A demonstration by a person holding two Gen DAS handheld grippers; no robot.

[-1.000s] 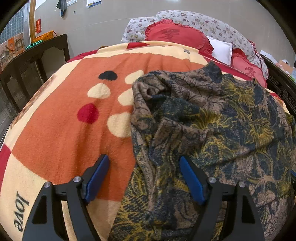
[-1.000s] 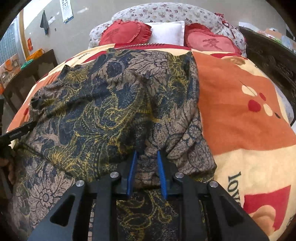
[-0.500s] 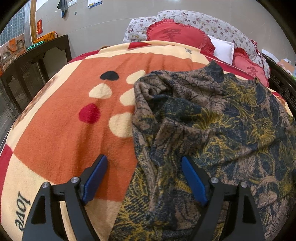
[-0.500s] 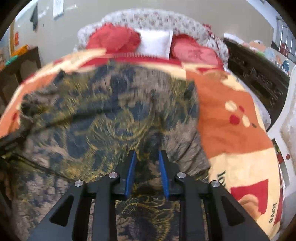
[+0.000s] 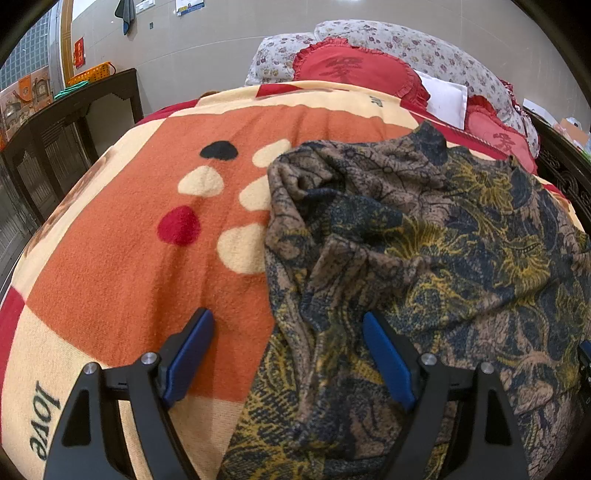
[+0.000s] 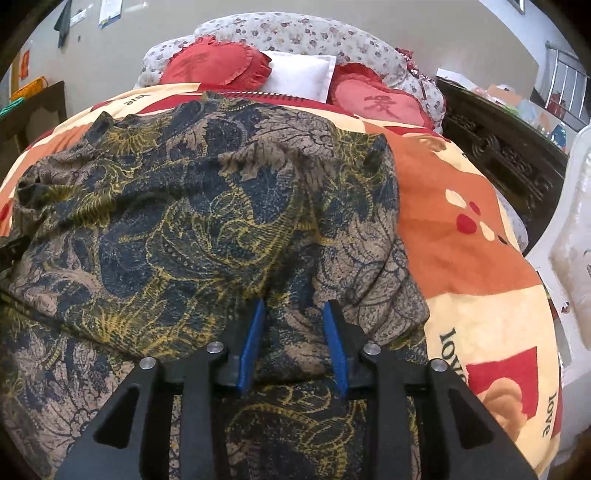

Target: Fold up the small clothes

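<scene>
A brown, navy and yellow patterned garment [image 5: 424, 251] lies rumpled on an orange and cream blanket [image 5: 147, 240]. It also fills most of the right wrist view [image 6: 192, 229]. My left gripper [image 5: 286, 325] is open over the garment's left edge, one blue pad on the blanket and one on the cloth. My right gripper [image 6: 293, 310] is shut on a fold of the garment near its right side, the cloth bunched between the blue pads.
Red heart cushions [image 5: 351, 70], a white pillow [image 6: 299, 77] and floral pillows [image 6: 295, 33] lie at the bed's head. Dark wooden furniture [image 5: 66, 122] stands left of the bed. A carved dark bed frame [image 6: 498, 147] and a white object [image 6: 576, 229] are on the right.
My right gripper has lifted and pulled back a little with the fold of cloth, with motion blur half a second ago. My left gripper has stayed open and barely moved.
</scene>
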